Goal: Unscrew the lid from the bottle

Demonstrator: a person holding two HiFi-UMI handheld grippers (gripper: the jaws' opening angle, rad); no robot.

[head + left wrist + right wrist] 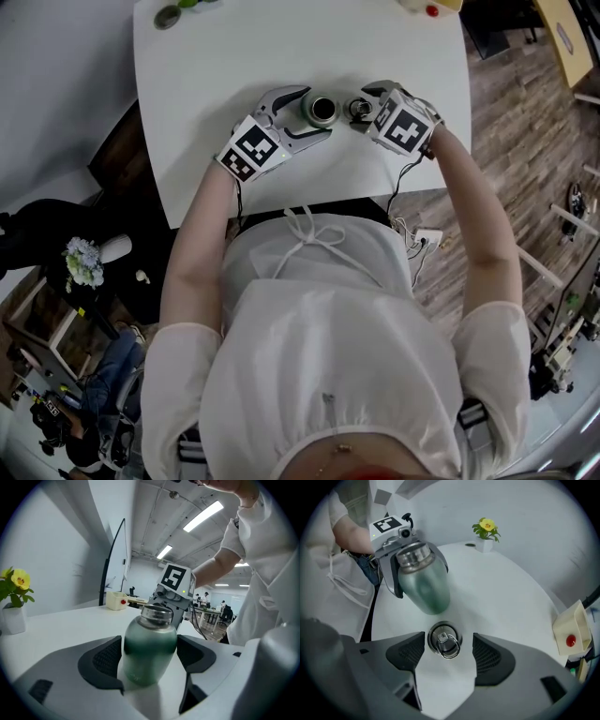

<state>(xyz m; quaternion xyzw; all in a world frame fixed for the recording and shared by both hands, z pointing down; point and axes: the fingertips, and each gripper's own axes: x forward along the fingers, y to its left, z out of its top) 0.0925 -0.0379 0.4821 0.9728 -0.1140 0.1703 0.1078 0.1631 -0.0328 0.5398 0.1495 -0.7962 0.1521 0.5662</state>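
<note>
On the table [216, 66], the bottle [322, 110] stands between the left tongs [150, 654], the lid [444, 641] lying just right of it.

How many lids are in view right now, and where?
1. The lid lies on the table between the right gripper's open jaws, clear of both pads, beside the open bottle. No other shows in any view.

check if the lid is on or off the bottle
Off: the bottle mouth is bare; the lid lies on the table between the right gripper's fingers.
</note>
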